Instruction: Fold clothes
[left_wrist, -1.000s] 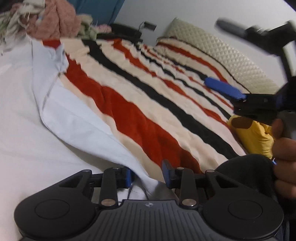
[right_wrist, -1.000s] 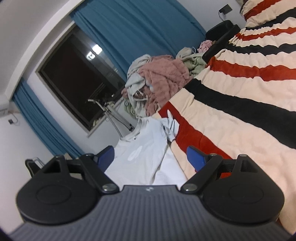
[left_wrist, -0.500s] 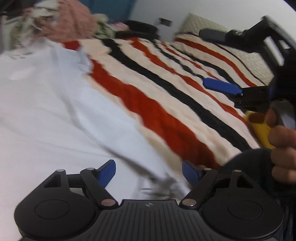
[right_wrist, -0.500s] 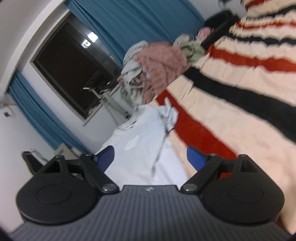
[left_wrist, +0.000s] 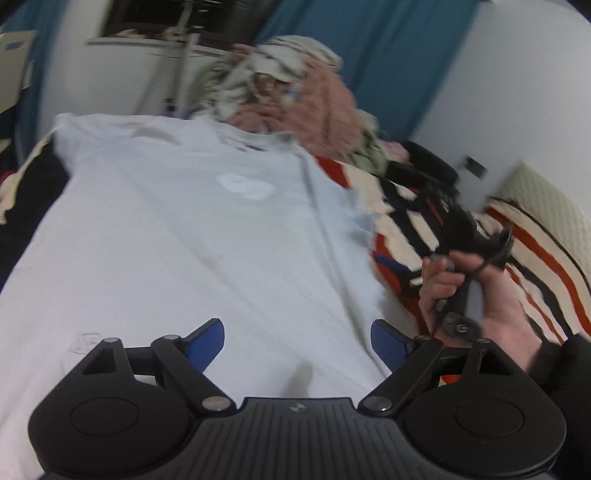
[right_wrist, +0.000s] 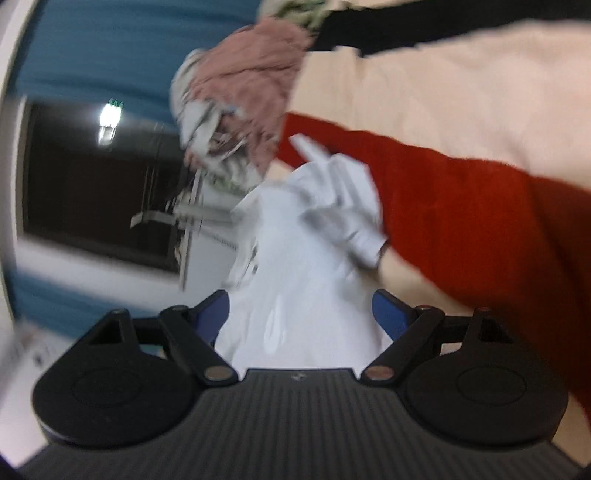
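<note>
A pale blue T-shirt (left_wrist: 192, 236) lies spread flat on the striped bed, collar toward the far end. My left gripper (left_wrist: 297, 341) hovers open over its lower part with nothing between the blue fingers. In the left wrist view a hand (left_wrist: 476, 295) holds the right gripper's black body (left_wrist: 465, 236) just past the shirt's right sleeve (left_wrist: 354, 221). The right wrist view is blurred: my right gripper (right_wrist: 301, 314) is open above the shirt (right_wrist: 295, 295), and the crumpled sleeve (right_wrist: 343, 206) lies ahead of it on the red stripe.
A heap of pink, white and green clothes (left_wrist: 295, 92) sits at the far end of the bed. The red, black and cream striped blanket (left_wrist: 535, 251) stretches to the right, with a quilted pillow (left_wrist: 546, 199) beyond. A dark window (right_wrist: 92, 177) and blue curtains (left_wrist: 369, 44) stand behind.
My left gripper let go of the shirt's edge, opened, and swung left to face the whole shirt. The right gripper moved down toward the right sleeve, staying open.
</note>
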